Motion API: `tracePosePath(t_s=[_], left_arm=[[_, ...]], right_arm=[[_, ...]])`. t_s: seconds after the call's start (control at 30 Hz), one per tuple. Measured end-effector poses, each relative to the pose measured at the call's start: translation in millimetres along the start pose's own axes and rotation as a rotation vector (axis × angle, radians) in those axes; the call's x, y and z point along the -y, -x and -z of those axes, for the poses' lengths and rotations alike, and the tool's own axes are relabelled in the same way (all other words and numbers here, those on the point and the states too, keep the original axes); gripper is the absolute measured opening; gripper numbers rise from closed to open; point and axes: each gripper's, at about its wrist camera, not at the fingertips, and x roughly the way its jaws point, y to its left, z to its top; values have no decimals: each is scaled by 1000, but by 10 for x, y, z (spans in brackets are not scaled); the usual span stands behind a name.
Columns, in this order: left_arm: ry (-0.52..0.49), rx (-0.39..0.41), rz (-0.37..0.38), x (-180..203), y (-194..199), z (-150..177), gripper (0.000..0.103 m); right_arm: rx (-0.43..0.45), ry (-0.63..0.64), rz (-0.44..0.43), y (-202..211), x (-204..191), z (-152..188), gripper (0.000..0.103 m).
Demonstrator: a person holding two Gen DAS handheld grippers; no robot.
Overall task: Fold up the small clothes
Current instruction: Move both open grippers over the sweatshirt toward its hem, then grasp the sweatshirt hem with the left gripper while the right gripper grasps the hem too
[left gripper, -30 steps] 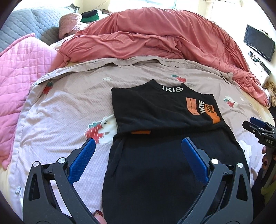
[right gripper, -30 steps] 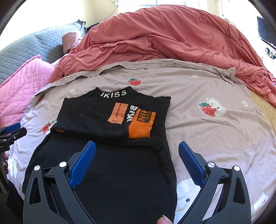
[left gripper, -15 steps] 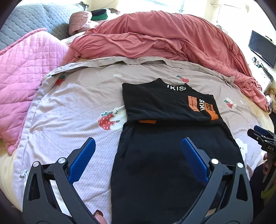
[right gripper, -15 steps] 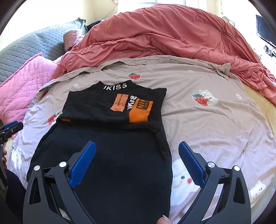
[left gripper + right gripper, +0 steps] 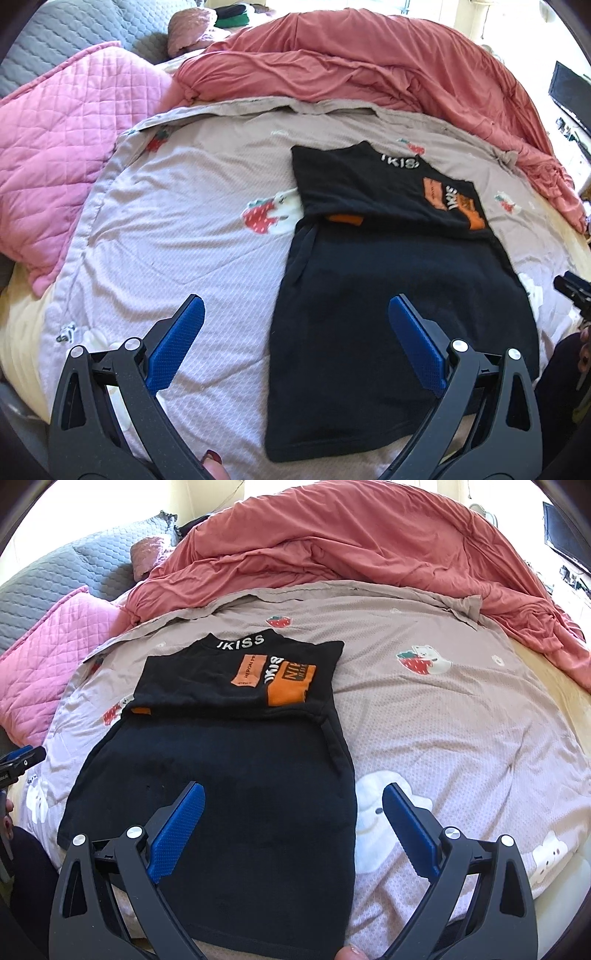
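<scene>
Bed's strawberry-print sheet [image 5: 443, 716] carries the black T-shirt [image 5: 236, 768], top part folded down; left gripper [image 5: 295, 332] and right gripper [image 5: 293, 810] have backed toward its hem, fingers wide open, empty, so hem fold likely next.

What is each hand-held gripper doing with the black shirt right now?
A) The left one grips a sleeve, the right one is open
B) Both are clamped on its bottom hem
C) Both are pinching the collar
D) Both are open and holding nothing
D: the left hand-held gripper and the right hand-held gripper both show their blue fingers spread wide with nothing between them, while the black shirt lies flat on the bedsheet.
</scene>
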Motion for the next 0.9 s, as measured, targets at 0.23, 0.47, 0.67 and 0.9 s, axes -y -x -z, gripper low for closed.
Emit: tracePosePath(t_s=[0.23,0.47,0.67,0.9], left_arm=[[12,-102,-10,-110,-223,188,94],[0,-163,45,-44,-377,300,94],[2,-227,76,-24,-567,412,93],[15,-286,87,-45,-739,509,87]], right_arm=[[-76,-39,27,-68,26,165,96],[-202,-62,53,-273,66,334,96],[-276,-97,62,-417,164,428,96],[-369,-135,64,-596,243,519,95]])
